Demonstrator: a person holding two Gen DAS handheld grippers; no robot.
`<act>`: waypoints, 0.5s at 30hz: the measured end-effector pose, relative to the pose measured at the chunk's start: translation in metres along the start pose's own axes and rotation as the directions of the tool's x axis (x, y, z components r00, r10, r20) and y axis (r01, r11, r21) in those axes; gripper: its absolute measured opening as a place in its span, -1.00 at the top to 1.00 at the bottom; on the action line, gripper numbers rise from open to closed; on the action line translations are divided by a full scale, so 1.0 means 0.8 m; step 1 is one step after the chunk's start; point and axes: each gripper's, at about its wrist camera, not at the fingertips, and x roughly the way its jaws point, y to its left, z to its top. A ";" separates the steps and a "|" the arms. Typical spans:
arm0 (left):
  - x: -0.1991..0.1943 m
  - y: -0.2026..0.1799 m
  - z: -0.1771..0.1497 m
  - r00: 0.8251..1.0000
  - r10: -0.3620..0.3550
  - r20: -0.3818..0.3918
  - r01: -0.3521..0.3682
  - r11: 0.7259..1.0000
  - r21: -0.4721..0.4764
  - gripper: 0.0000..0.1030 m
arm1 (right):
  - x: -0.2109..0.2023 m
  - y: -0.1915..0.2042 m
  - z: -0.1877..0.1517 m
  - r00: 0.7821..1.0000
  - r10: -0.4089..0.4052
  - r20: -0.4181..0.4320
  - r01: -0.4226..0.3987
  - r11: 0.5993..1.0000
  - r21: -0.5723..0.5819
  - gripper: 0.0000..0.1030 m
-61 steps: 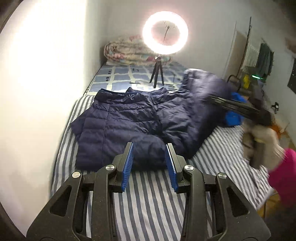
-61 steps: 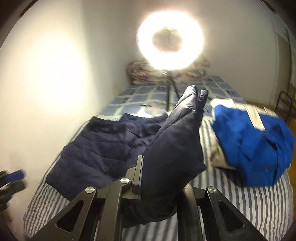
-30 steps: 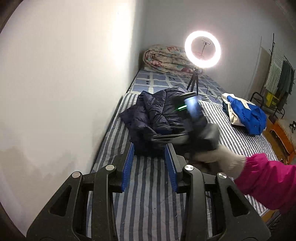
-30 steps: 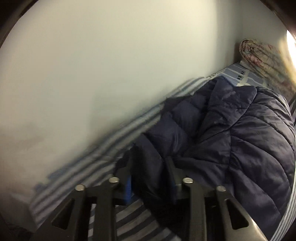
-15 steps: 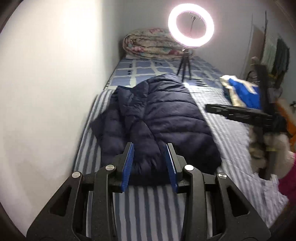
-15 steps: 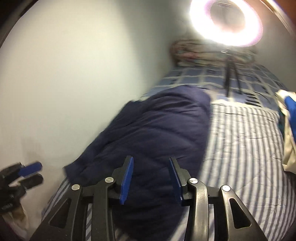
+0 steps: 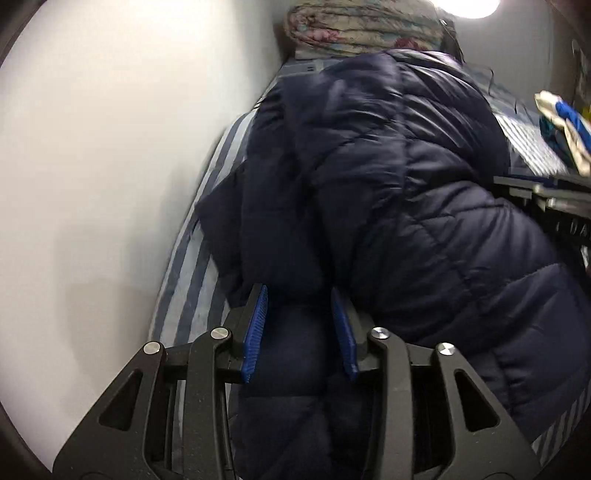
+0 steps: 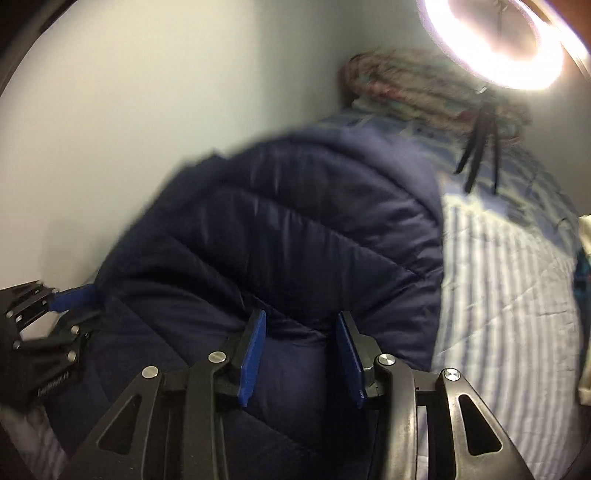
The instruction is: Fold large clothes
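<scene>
- I read no brand or label; some pale letters sit on the body of the right gripper [image 7: 543, 195] where it enters my left wrist view, too blurred and cut off to make out.
- The navy puffer jacket [image 7: 399, 192] is quilted in diagonal and cross seams, dark blue, puffy, folded over itself into a long bundle.
- It lies on the blue-and-white striped sheet [image 8: 506, 280] of the bed, its left edge near the white wall [image 7: 110, 155], its far end toward the floral rolled quilt [image 7: 362, 26].
- My left gripper [image 7: 299, 325] has its blue pads spread, the jacket's near hem bulging between them; I cannot tell whether the pads press it.
- My right gripper [image 8: 301, 350] is likewise spread wide over the near hem, fabric between the fingers, nothing pinched.
- Half a second ago both grippers hung back above the jacket; now both are down at its near edge and the fabric fills each view.
- The ring light [image 8: 495, 40] on its tripod stands on the bed beyond the jacket, and a blue-and-white garment [image 7: 561, 125] lies at the right.
</scene>
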 end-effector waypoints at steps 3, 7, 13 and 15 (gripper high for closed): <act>-0.009 0.006 0.000 1.000 0.007 0.008 -0.007 1.000 0.007 0.22 | -0.007 -0.003 0.006 0.999 0.018 -0.029 -0.019 1.000 -0.017 0.20; -0.050 0.021 0.001 0.996 -0.006 0.093 0.011 0.998 -0.056 0.22 | -0.043 -0.023 0.032 0.995 0.080 0.065 -0.081 0.997 0.008 0.24; -0.081 0.024 0.023 0.983 0.002 0.183 0.008 0.998 -0.055 0.22 | -0.034 -0.053 0.095 0.988 -0.023 0.152 0.016 0.999 0.049 0.23; -0.067 0.025 0.024 0.986 0.012 0.165 -0.002 0.998 -0.062 0.22 | -0.013 -0.059 0.110 0.989 -0.024 0.144 0.015 0.998 0.065 0.20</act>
